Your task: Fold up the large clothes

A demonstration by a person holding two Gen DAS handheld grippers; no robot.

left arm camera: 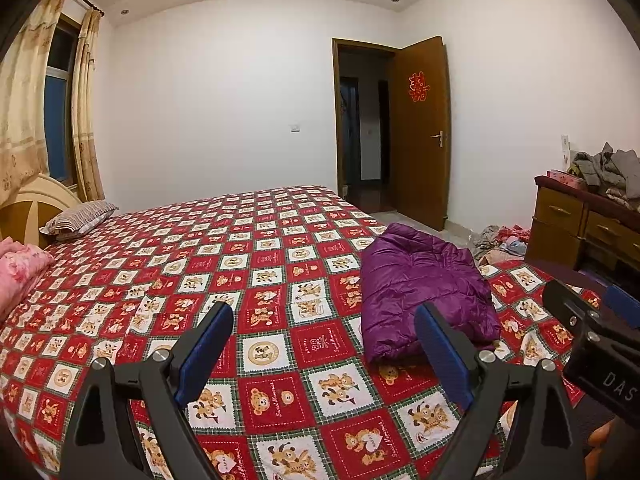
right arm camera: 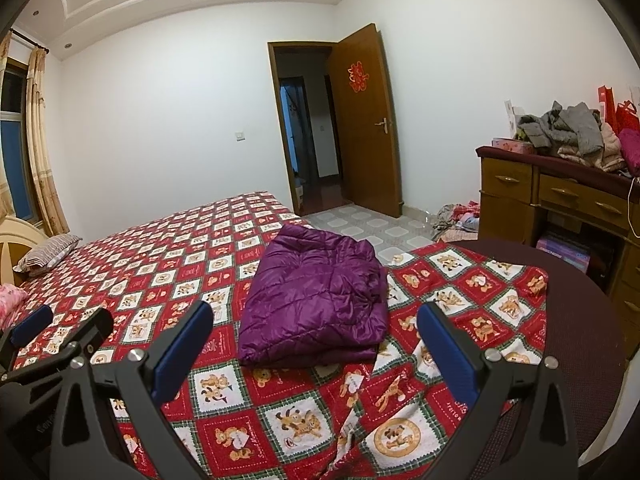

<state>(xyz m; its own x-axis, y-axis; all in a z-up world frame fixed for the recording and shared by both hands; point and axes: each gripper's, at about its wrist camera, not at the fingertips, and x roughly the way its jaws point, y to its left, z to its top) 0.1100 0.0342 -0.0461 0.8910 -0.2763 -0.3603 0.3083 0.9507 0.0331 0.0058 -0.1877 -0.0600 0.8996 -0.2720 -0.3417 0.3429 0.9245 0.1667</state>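
A purple puffer jacket (left arm camera: 424, 288) lies folded into a compact bundle on the bed's red and white bear-pattern cover (left arm camera: 260, 264), near its right edge. It also shows in the right wrist view (right arm camera: 316, 300). My left gripper (left arm camera: 324, 344) is open and empty, held above the cover to the near left of the jacket. My right gripper (right arm camera: 316, 344) is open and empty, just in front of the jacket's near edge. Neither touches the jacket. The right gripper shows at the right edge of the left wrist view (left arm camera: 592, 320).
A striped pillow (left arm camera: 80, 216) and pink bedding (left arm camera: 20, 272) lie at the headboard end. A wooden dresser (right arm camera: 560, 200) piled with clothes (right arm camera: 572, 132) stands at the right. More clothes (right arm camera: 460, 220) lie on the tiled floor near the open door (right arm camera: 364, 120).
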